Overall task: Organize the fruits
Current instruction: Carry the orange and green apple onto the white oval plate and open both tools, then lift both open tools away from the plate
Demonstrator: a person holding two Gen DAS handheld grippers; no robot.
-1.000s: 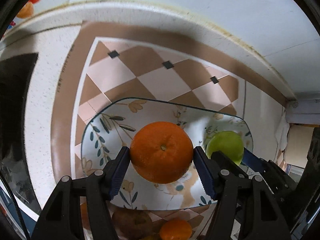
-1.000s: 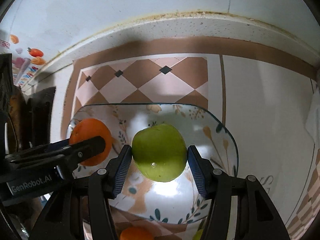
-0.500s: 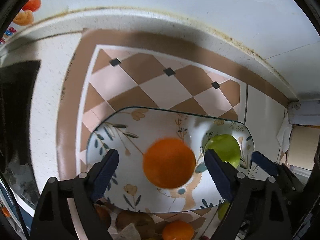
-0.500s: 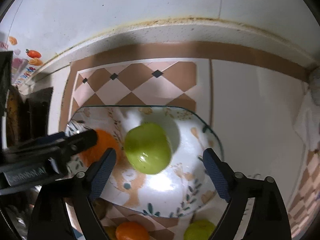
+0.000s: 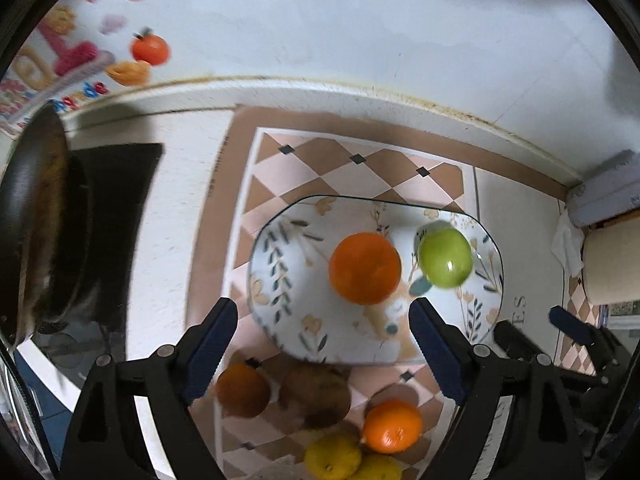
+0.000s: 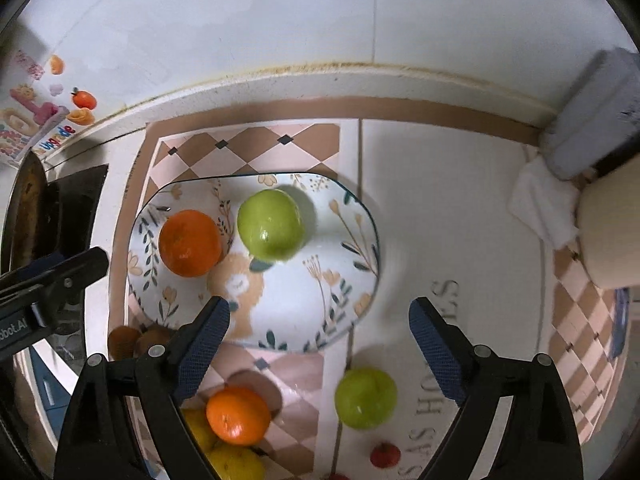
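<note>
A floral plate [image 5: 280, 264] [image 6: 344, 264] on the counter holds an orange [image 5: 365, 268] [image 6: 190, 242] and a green apple [image 5: 445, 257] [image 6: 270, 225]. My left gripper [image 5: 323, 350] is open and empty, raised above the plate's near edge. My right gripper [image 6: 319, 340] is open and empty, also back from the plate. Loose fruit lies in front of the plate: an orange [image 5: 393, 426] [image 6: 238, 415], a green apple [image 6: 365, 397], lemons [image 5: 333, 457] [image 6: 236, 462], brown kiwis [image 5: 316, 394] [image 6: 154, 340], a dark orange fruit [image 5: 242, 390] and a small red fruit [image 6: 385, 454].
A dark pan [image 5: 36, 232] sits on a black stove at the left. A checkered mat [image 5: 360, 168] lies under the plate. The wall runs along the back. A grey roll [image 6: 592, 112], white cloth [image 6: 544, 204] and beige container [image 6: 612, 232] stand at the right.
Both grippers opened, left the orange and the green apple on the plate, then drew back and up. More loose fruit has come into view.
</note>
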